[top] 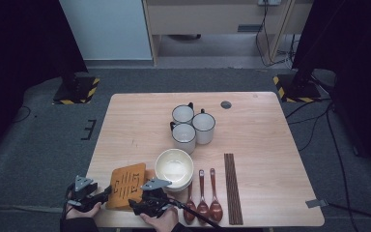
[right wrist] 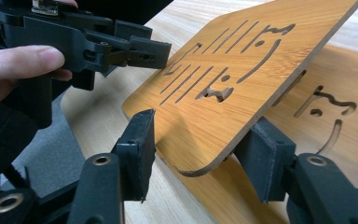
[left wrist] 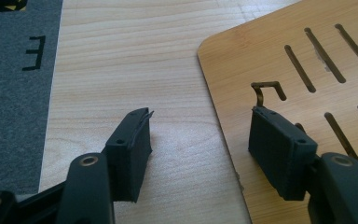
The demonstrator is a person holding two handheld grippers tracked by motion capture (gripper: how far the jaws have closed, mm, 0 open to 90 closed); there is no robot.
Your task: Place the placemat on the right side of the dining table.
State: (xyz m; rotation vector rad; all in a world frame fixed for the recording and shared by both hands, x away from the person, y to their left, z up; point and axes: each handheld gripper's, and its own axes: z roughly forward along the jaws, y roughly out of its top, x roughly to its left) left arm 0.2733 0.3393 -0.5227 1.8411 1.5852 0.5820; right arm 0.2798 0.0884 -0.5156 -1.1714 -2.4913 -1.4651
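Closest to my right gripper's (right wrist: 196,149) camera is the corner of a slotted bamboo board (right wrist: 242,70), tilted up off a second bamboo board (right wrist: 326,116) lying flat under it. Those jaws sit partly open, one on each side of that raised corner. One jaw is tucked beneath the lifted edge, the other stands off to the side with a clear gap, so I wouldn't call it a grip yet.

Over on my left gripper (left wrist: 198,140), the jaws are about half open too, holding nothing. One hangs over the bare table (left wrist: 121,46) and the other over the board's (left wrist: 279,56) edge, near a slot.

From the high view, the boards (top: 128,186) are at the near left of the table, with the left gripper (top: 89,193) just beside their left edge and the right gripper (top: 149,200) at their near right corner.

Right next to the boards is a stack of cream bowls (top: 174,166). Three wooden spoons (top: 203,195) lie right of the bowls, then a bundle of dark chopsticks (top: 233,186). Three white mugs (top: 193,125) cluster farther back, mid-table.
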